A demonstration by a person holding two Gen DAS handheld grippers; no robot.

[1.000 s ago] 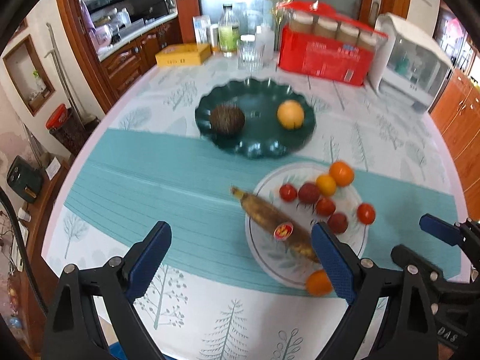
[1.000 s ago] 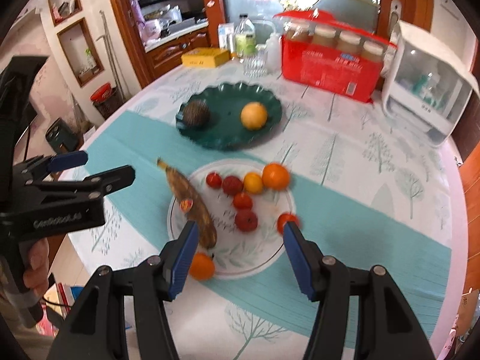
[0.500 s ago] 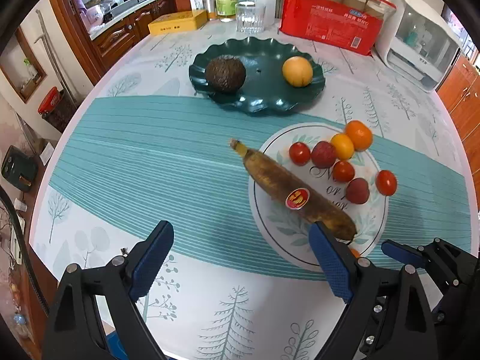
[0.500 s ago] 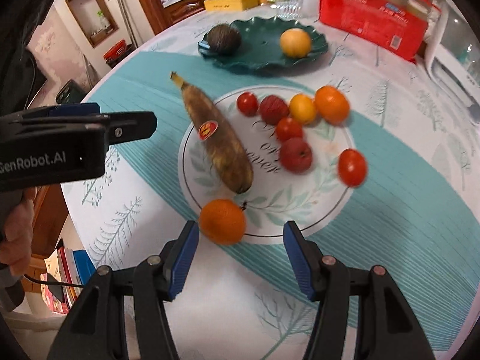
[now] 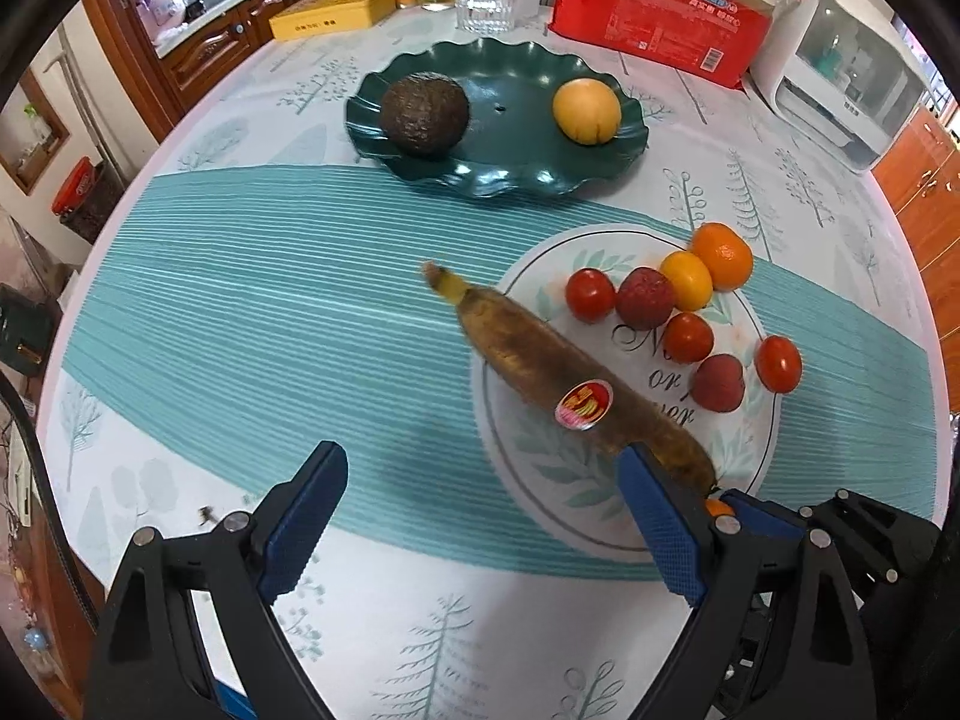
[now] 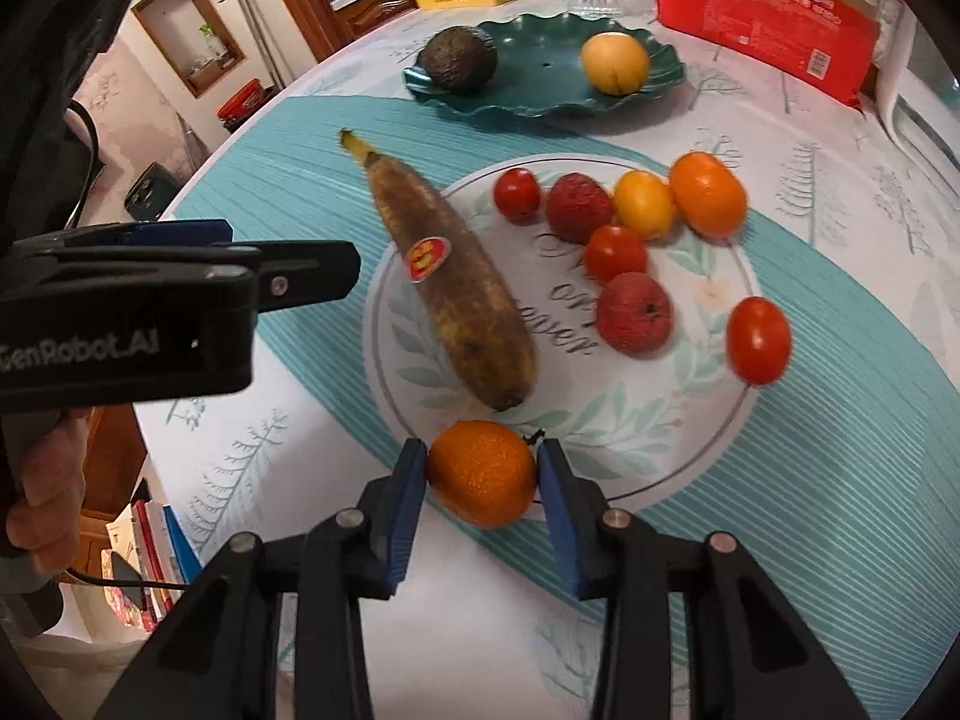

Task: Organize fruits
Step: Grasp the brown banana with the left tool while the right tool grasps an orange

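Observation:
A white plate [image 6: 660, 468] [image 5: 540, 498] holds a brown banana [image 6: 456, 294] [image 5: 558, 372], cherry tomatoes [image 6: 757, 339], lychees [image 6: 633, 312] and small oranges [image 6: 708, 193]. My right gripper [image 6: 483, 477] is shut on a tangerine [image 6: 482, 473] at the plate's near rim, both blue pads touching it. My left gripper [image 5: 480, 516] is open and empty, above the teal runner left of the plate; it also shows in the right wrist view [image 6: 282, 264]. A green scalloped plate [image 5: 510, 174] [image 6: 540, 102] behind holds an avocado [image 5: 423, 113] and a yellow-orange fruit [image 5: 586, 110].
A red package [image 5: 660, 24], a white appliance [image 5: 840, 84], a glass [image 5: 486, 0], bottles and a yellow box [image 5: 330, 15] stand at the table's far side. The round table's edge drops off at the left, with cabinets beyond.
Both grippers have moved down and forward toward the white plate. My right gripper has closed its fingers onto the tangerine. The left gripper stays open.

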